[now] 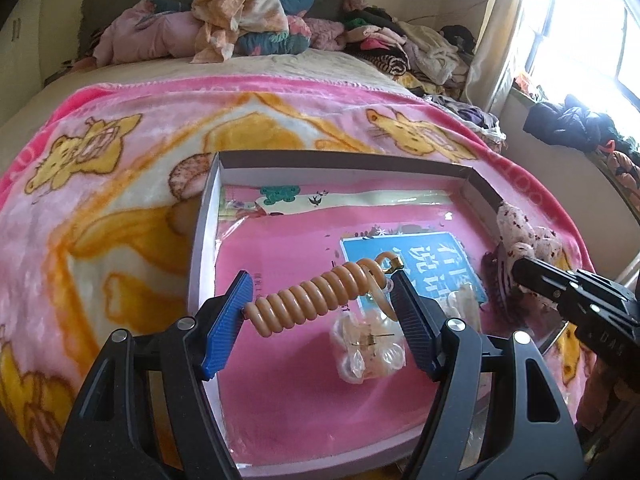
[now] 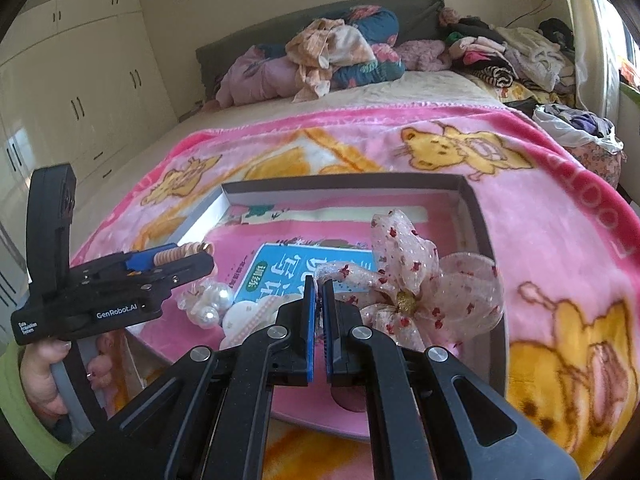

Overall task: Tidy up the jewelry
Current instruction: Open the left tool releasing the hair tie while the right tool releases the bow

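i have the left gripper [image 1: 320,300] clamped across an orange coiled hair tie [image 1: 316,294], one blue pad at each end, so the coil hangs stretched between the jaws above the shallow box [image 1: 344,160] on the pink cartoon blanket [image 1: 120,152]. at 5 o'clock below the coil, on the box's pink floor, lies a clear pearl hair clip [image 1: 368,350]. the blue booklet [image 1: 416,260] sits at 1 o'clock from the coil. the right gripper [image 2: 319,292] is squeezed tight on a sheer spotted bow hair clip [image 2: 424,276]; its pads pinch the clip's edge and the bow fans out toward 2 o'clock over the box's right half. from the right wrist view the left gripper sits at 9 o'clock, with a hand [image 2: 40,376] in a green sleeve [image 2: 14,408] gripping its handle.
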A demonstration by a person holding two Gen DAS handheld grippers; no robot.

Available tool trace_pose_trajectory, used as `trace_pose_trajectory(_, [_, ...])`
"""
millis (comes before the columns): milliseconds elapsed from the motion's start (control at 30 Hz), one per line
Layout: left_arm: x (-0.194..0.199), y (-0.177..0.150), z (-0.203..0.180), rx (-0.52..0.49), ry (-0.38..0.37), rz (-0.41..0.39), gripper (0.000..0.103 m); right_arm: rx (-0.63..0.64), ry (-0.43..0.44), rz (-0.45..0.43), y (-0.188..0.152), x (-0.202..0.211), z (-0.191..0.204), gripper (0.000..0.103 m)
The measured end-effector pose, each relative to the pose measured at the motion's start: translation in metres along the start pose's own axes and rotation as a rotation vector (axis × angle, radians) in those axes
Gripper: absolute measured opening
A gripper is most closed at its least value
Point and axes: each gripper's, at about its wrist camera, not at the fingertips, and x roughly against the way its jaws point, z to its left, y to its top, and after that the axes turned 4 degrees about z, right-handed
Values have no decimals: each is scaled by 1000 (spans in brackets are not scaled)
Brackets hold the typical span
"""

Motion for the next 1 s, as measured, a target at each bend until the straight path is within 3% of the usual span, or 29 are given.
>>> trace_pose_trajectory(467, [-13, 0, -1, -16, 4, 32, 62, 2, 35, 73, -15, -19, 10, 5])
trace_pose_trajectory(833, [-12, 0, -2, -17, 8, 27, 63, -17, 15, 31, -28, 2, 11, 44])
trace_pose_trajectory(1000, [-9, 0, -4, -25, 8, 20, 70, -28, -10, 13, -34, 14, 7, 47])
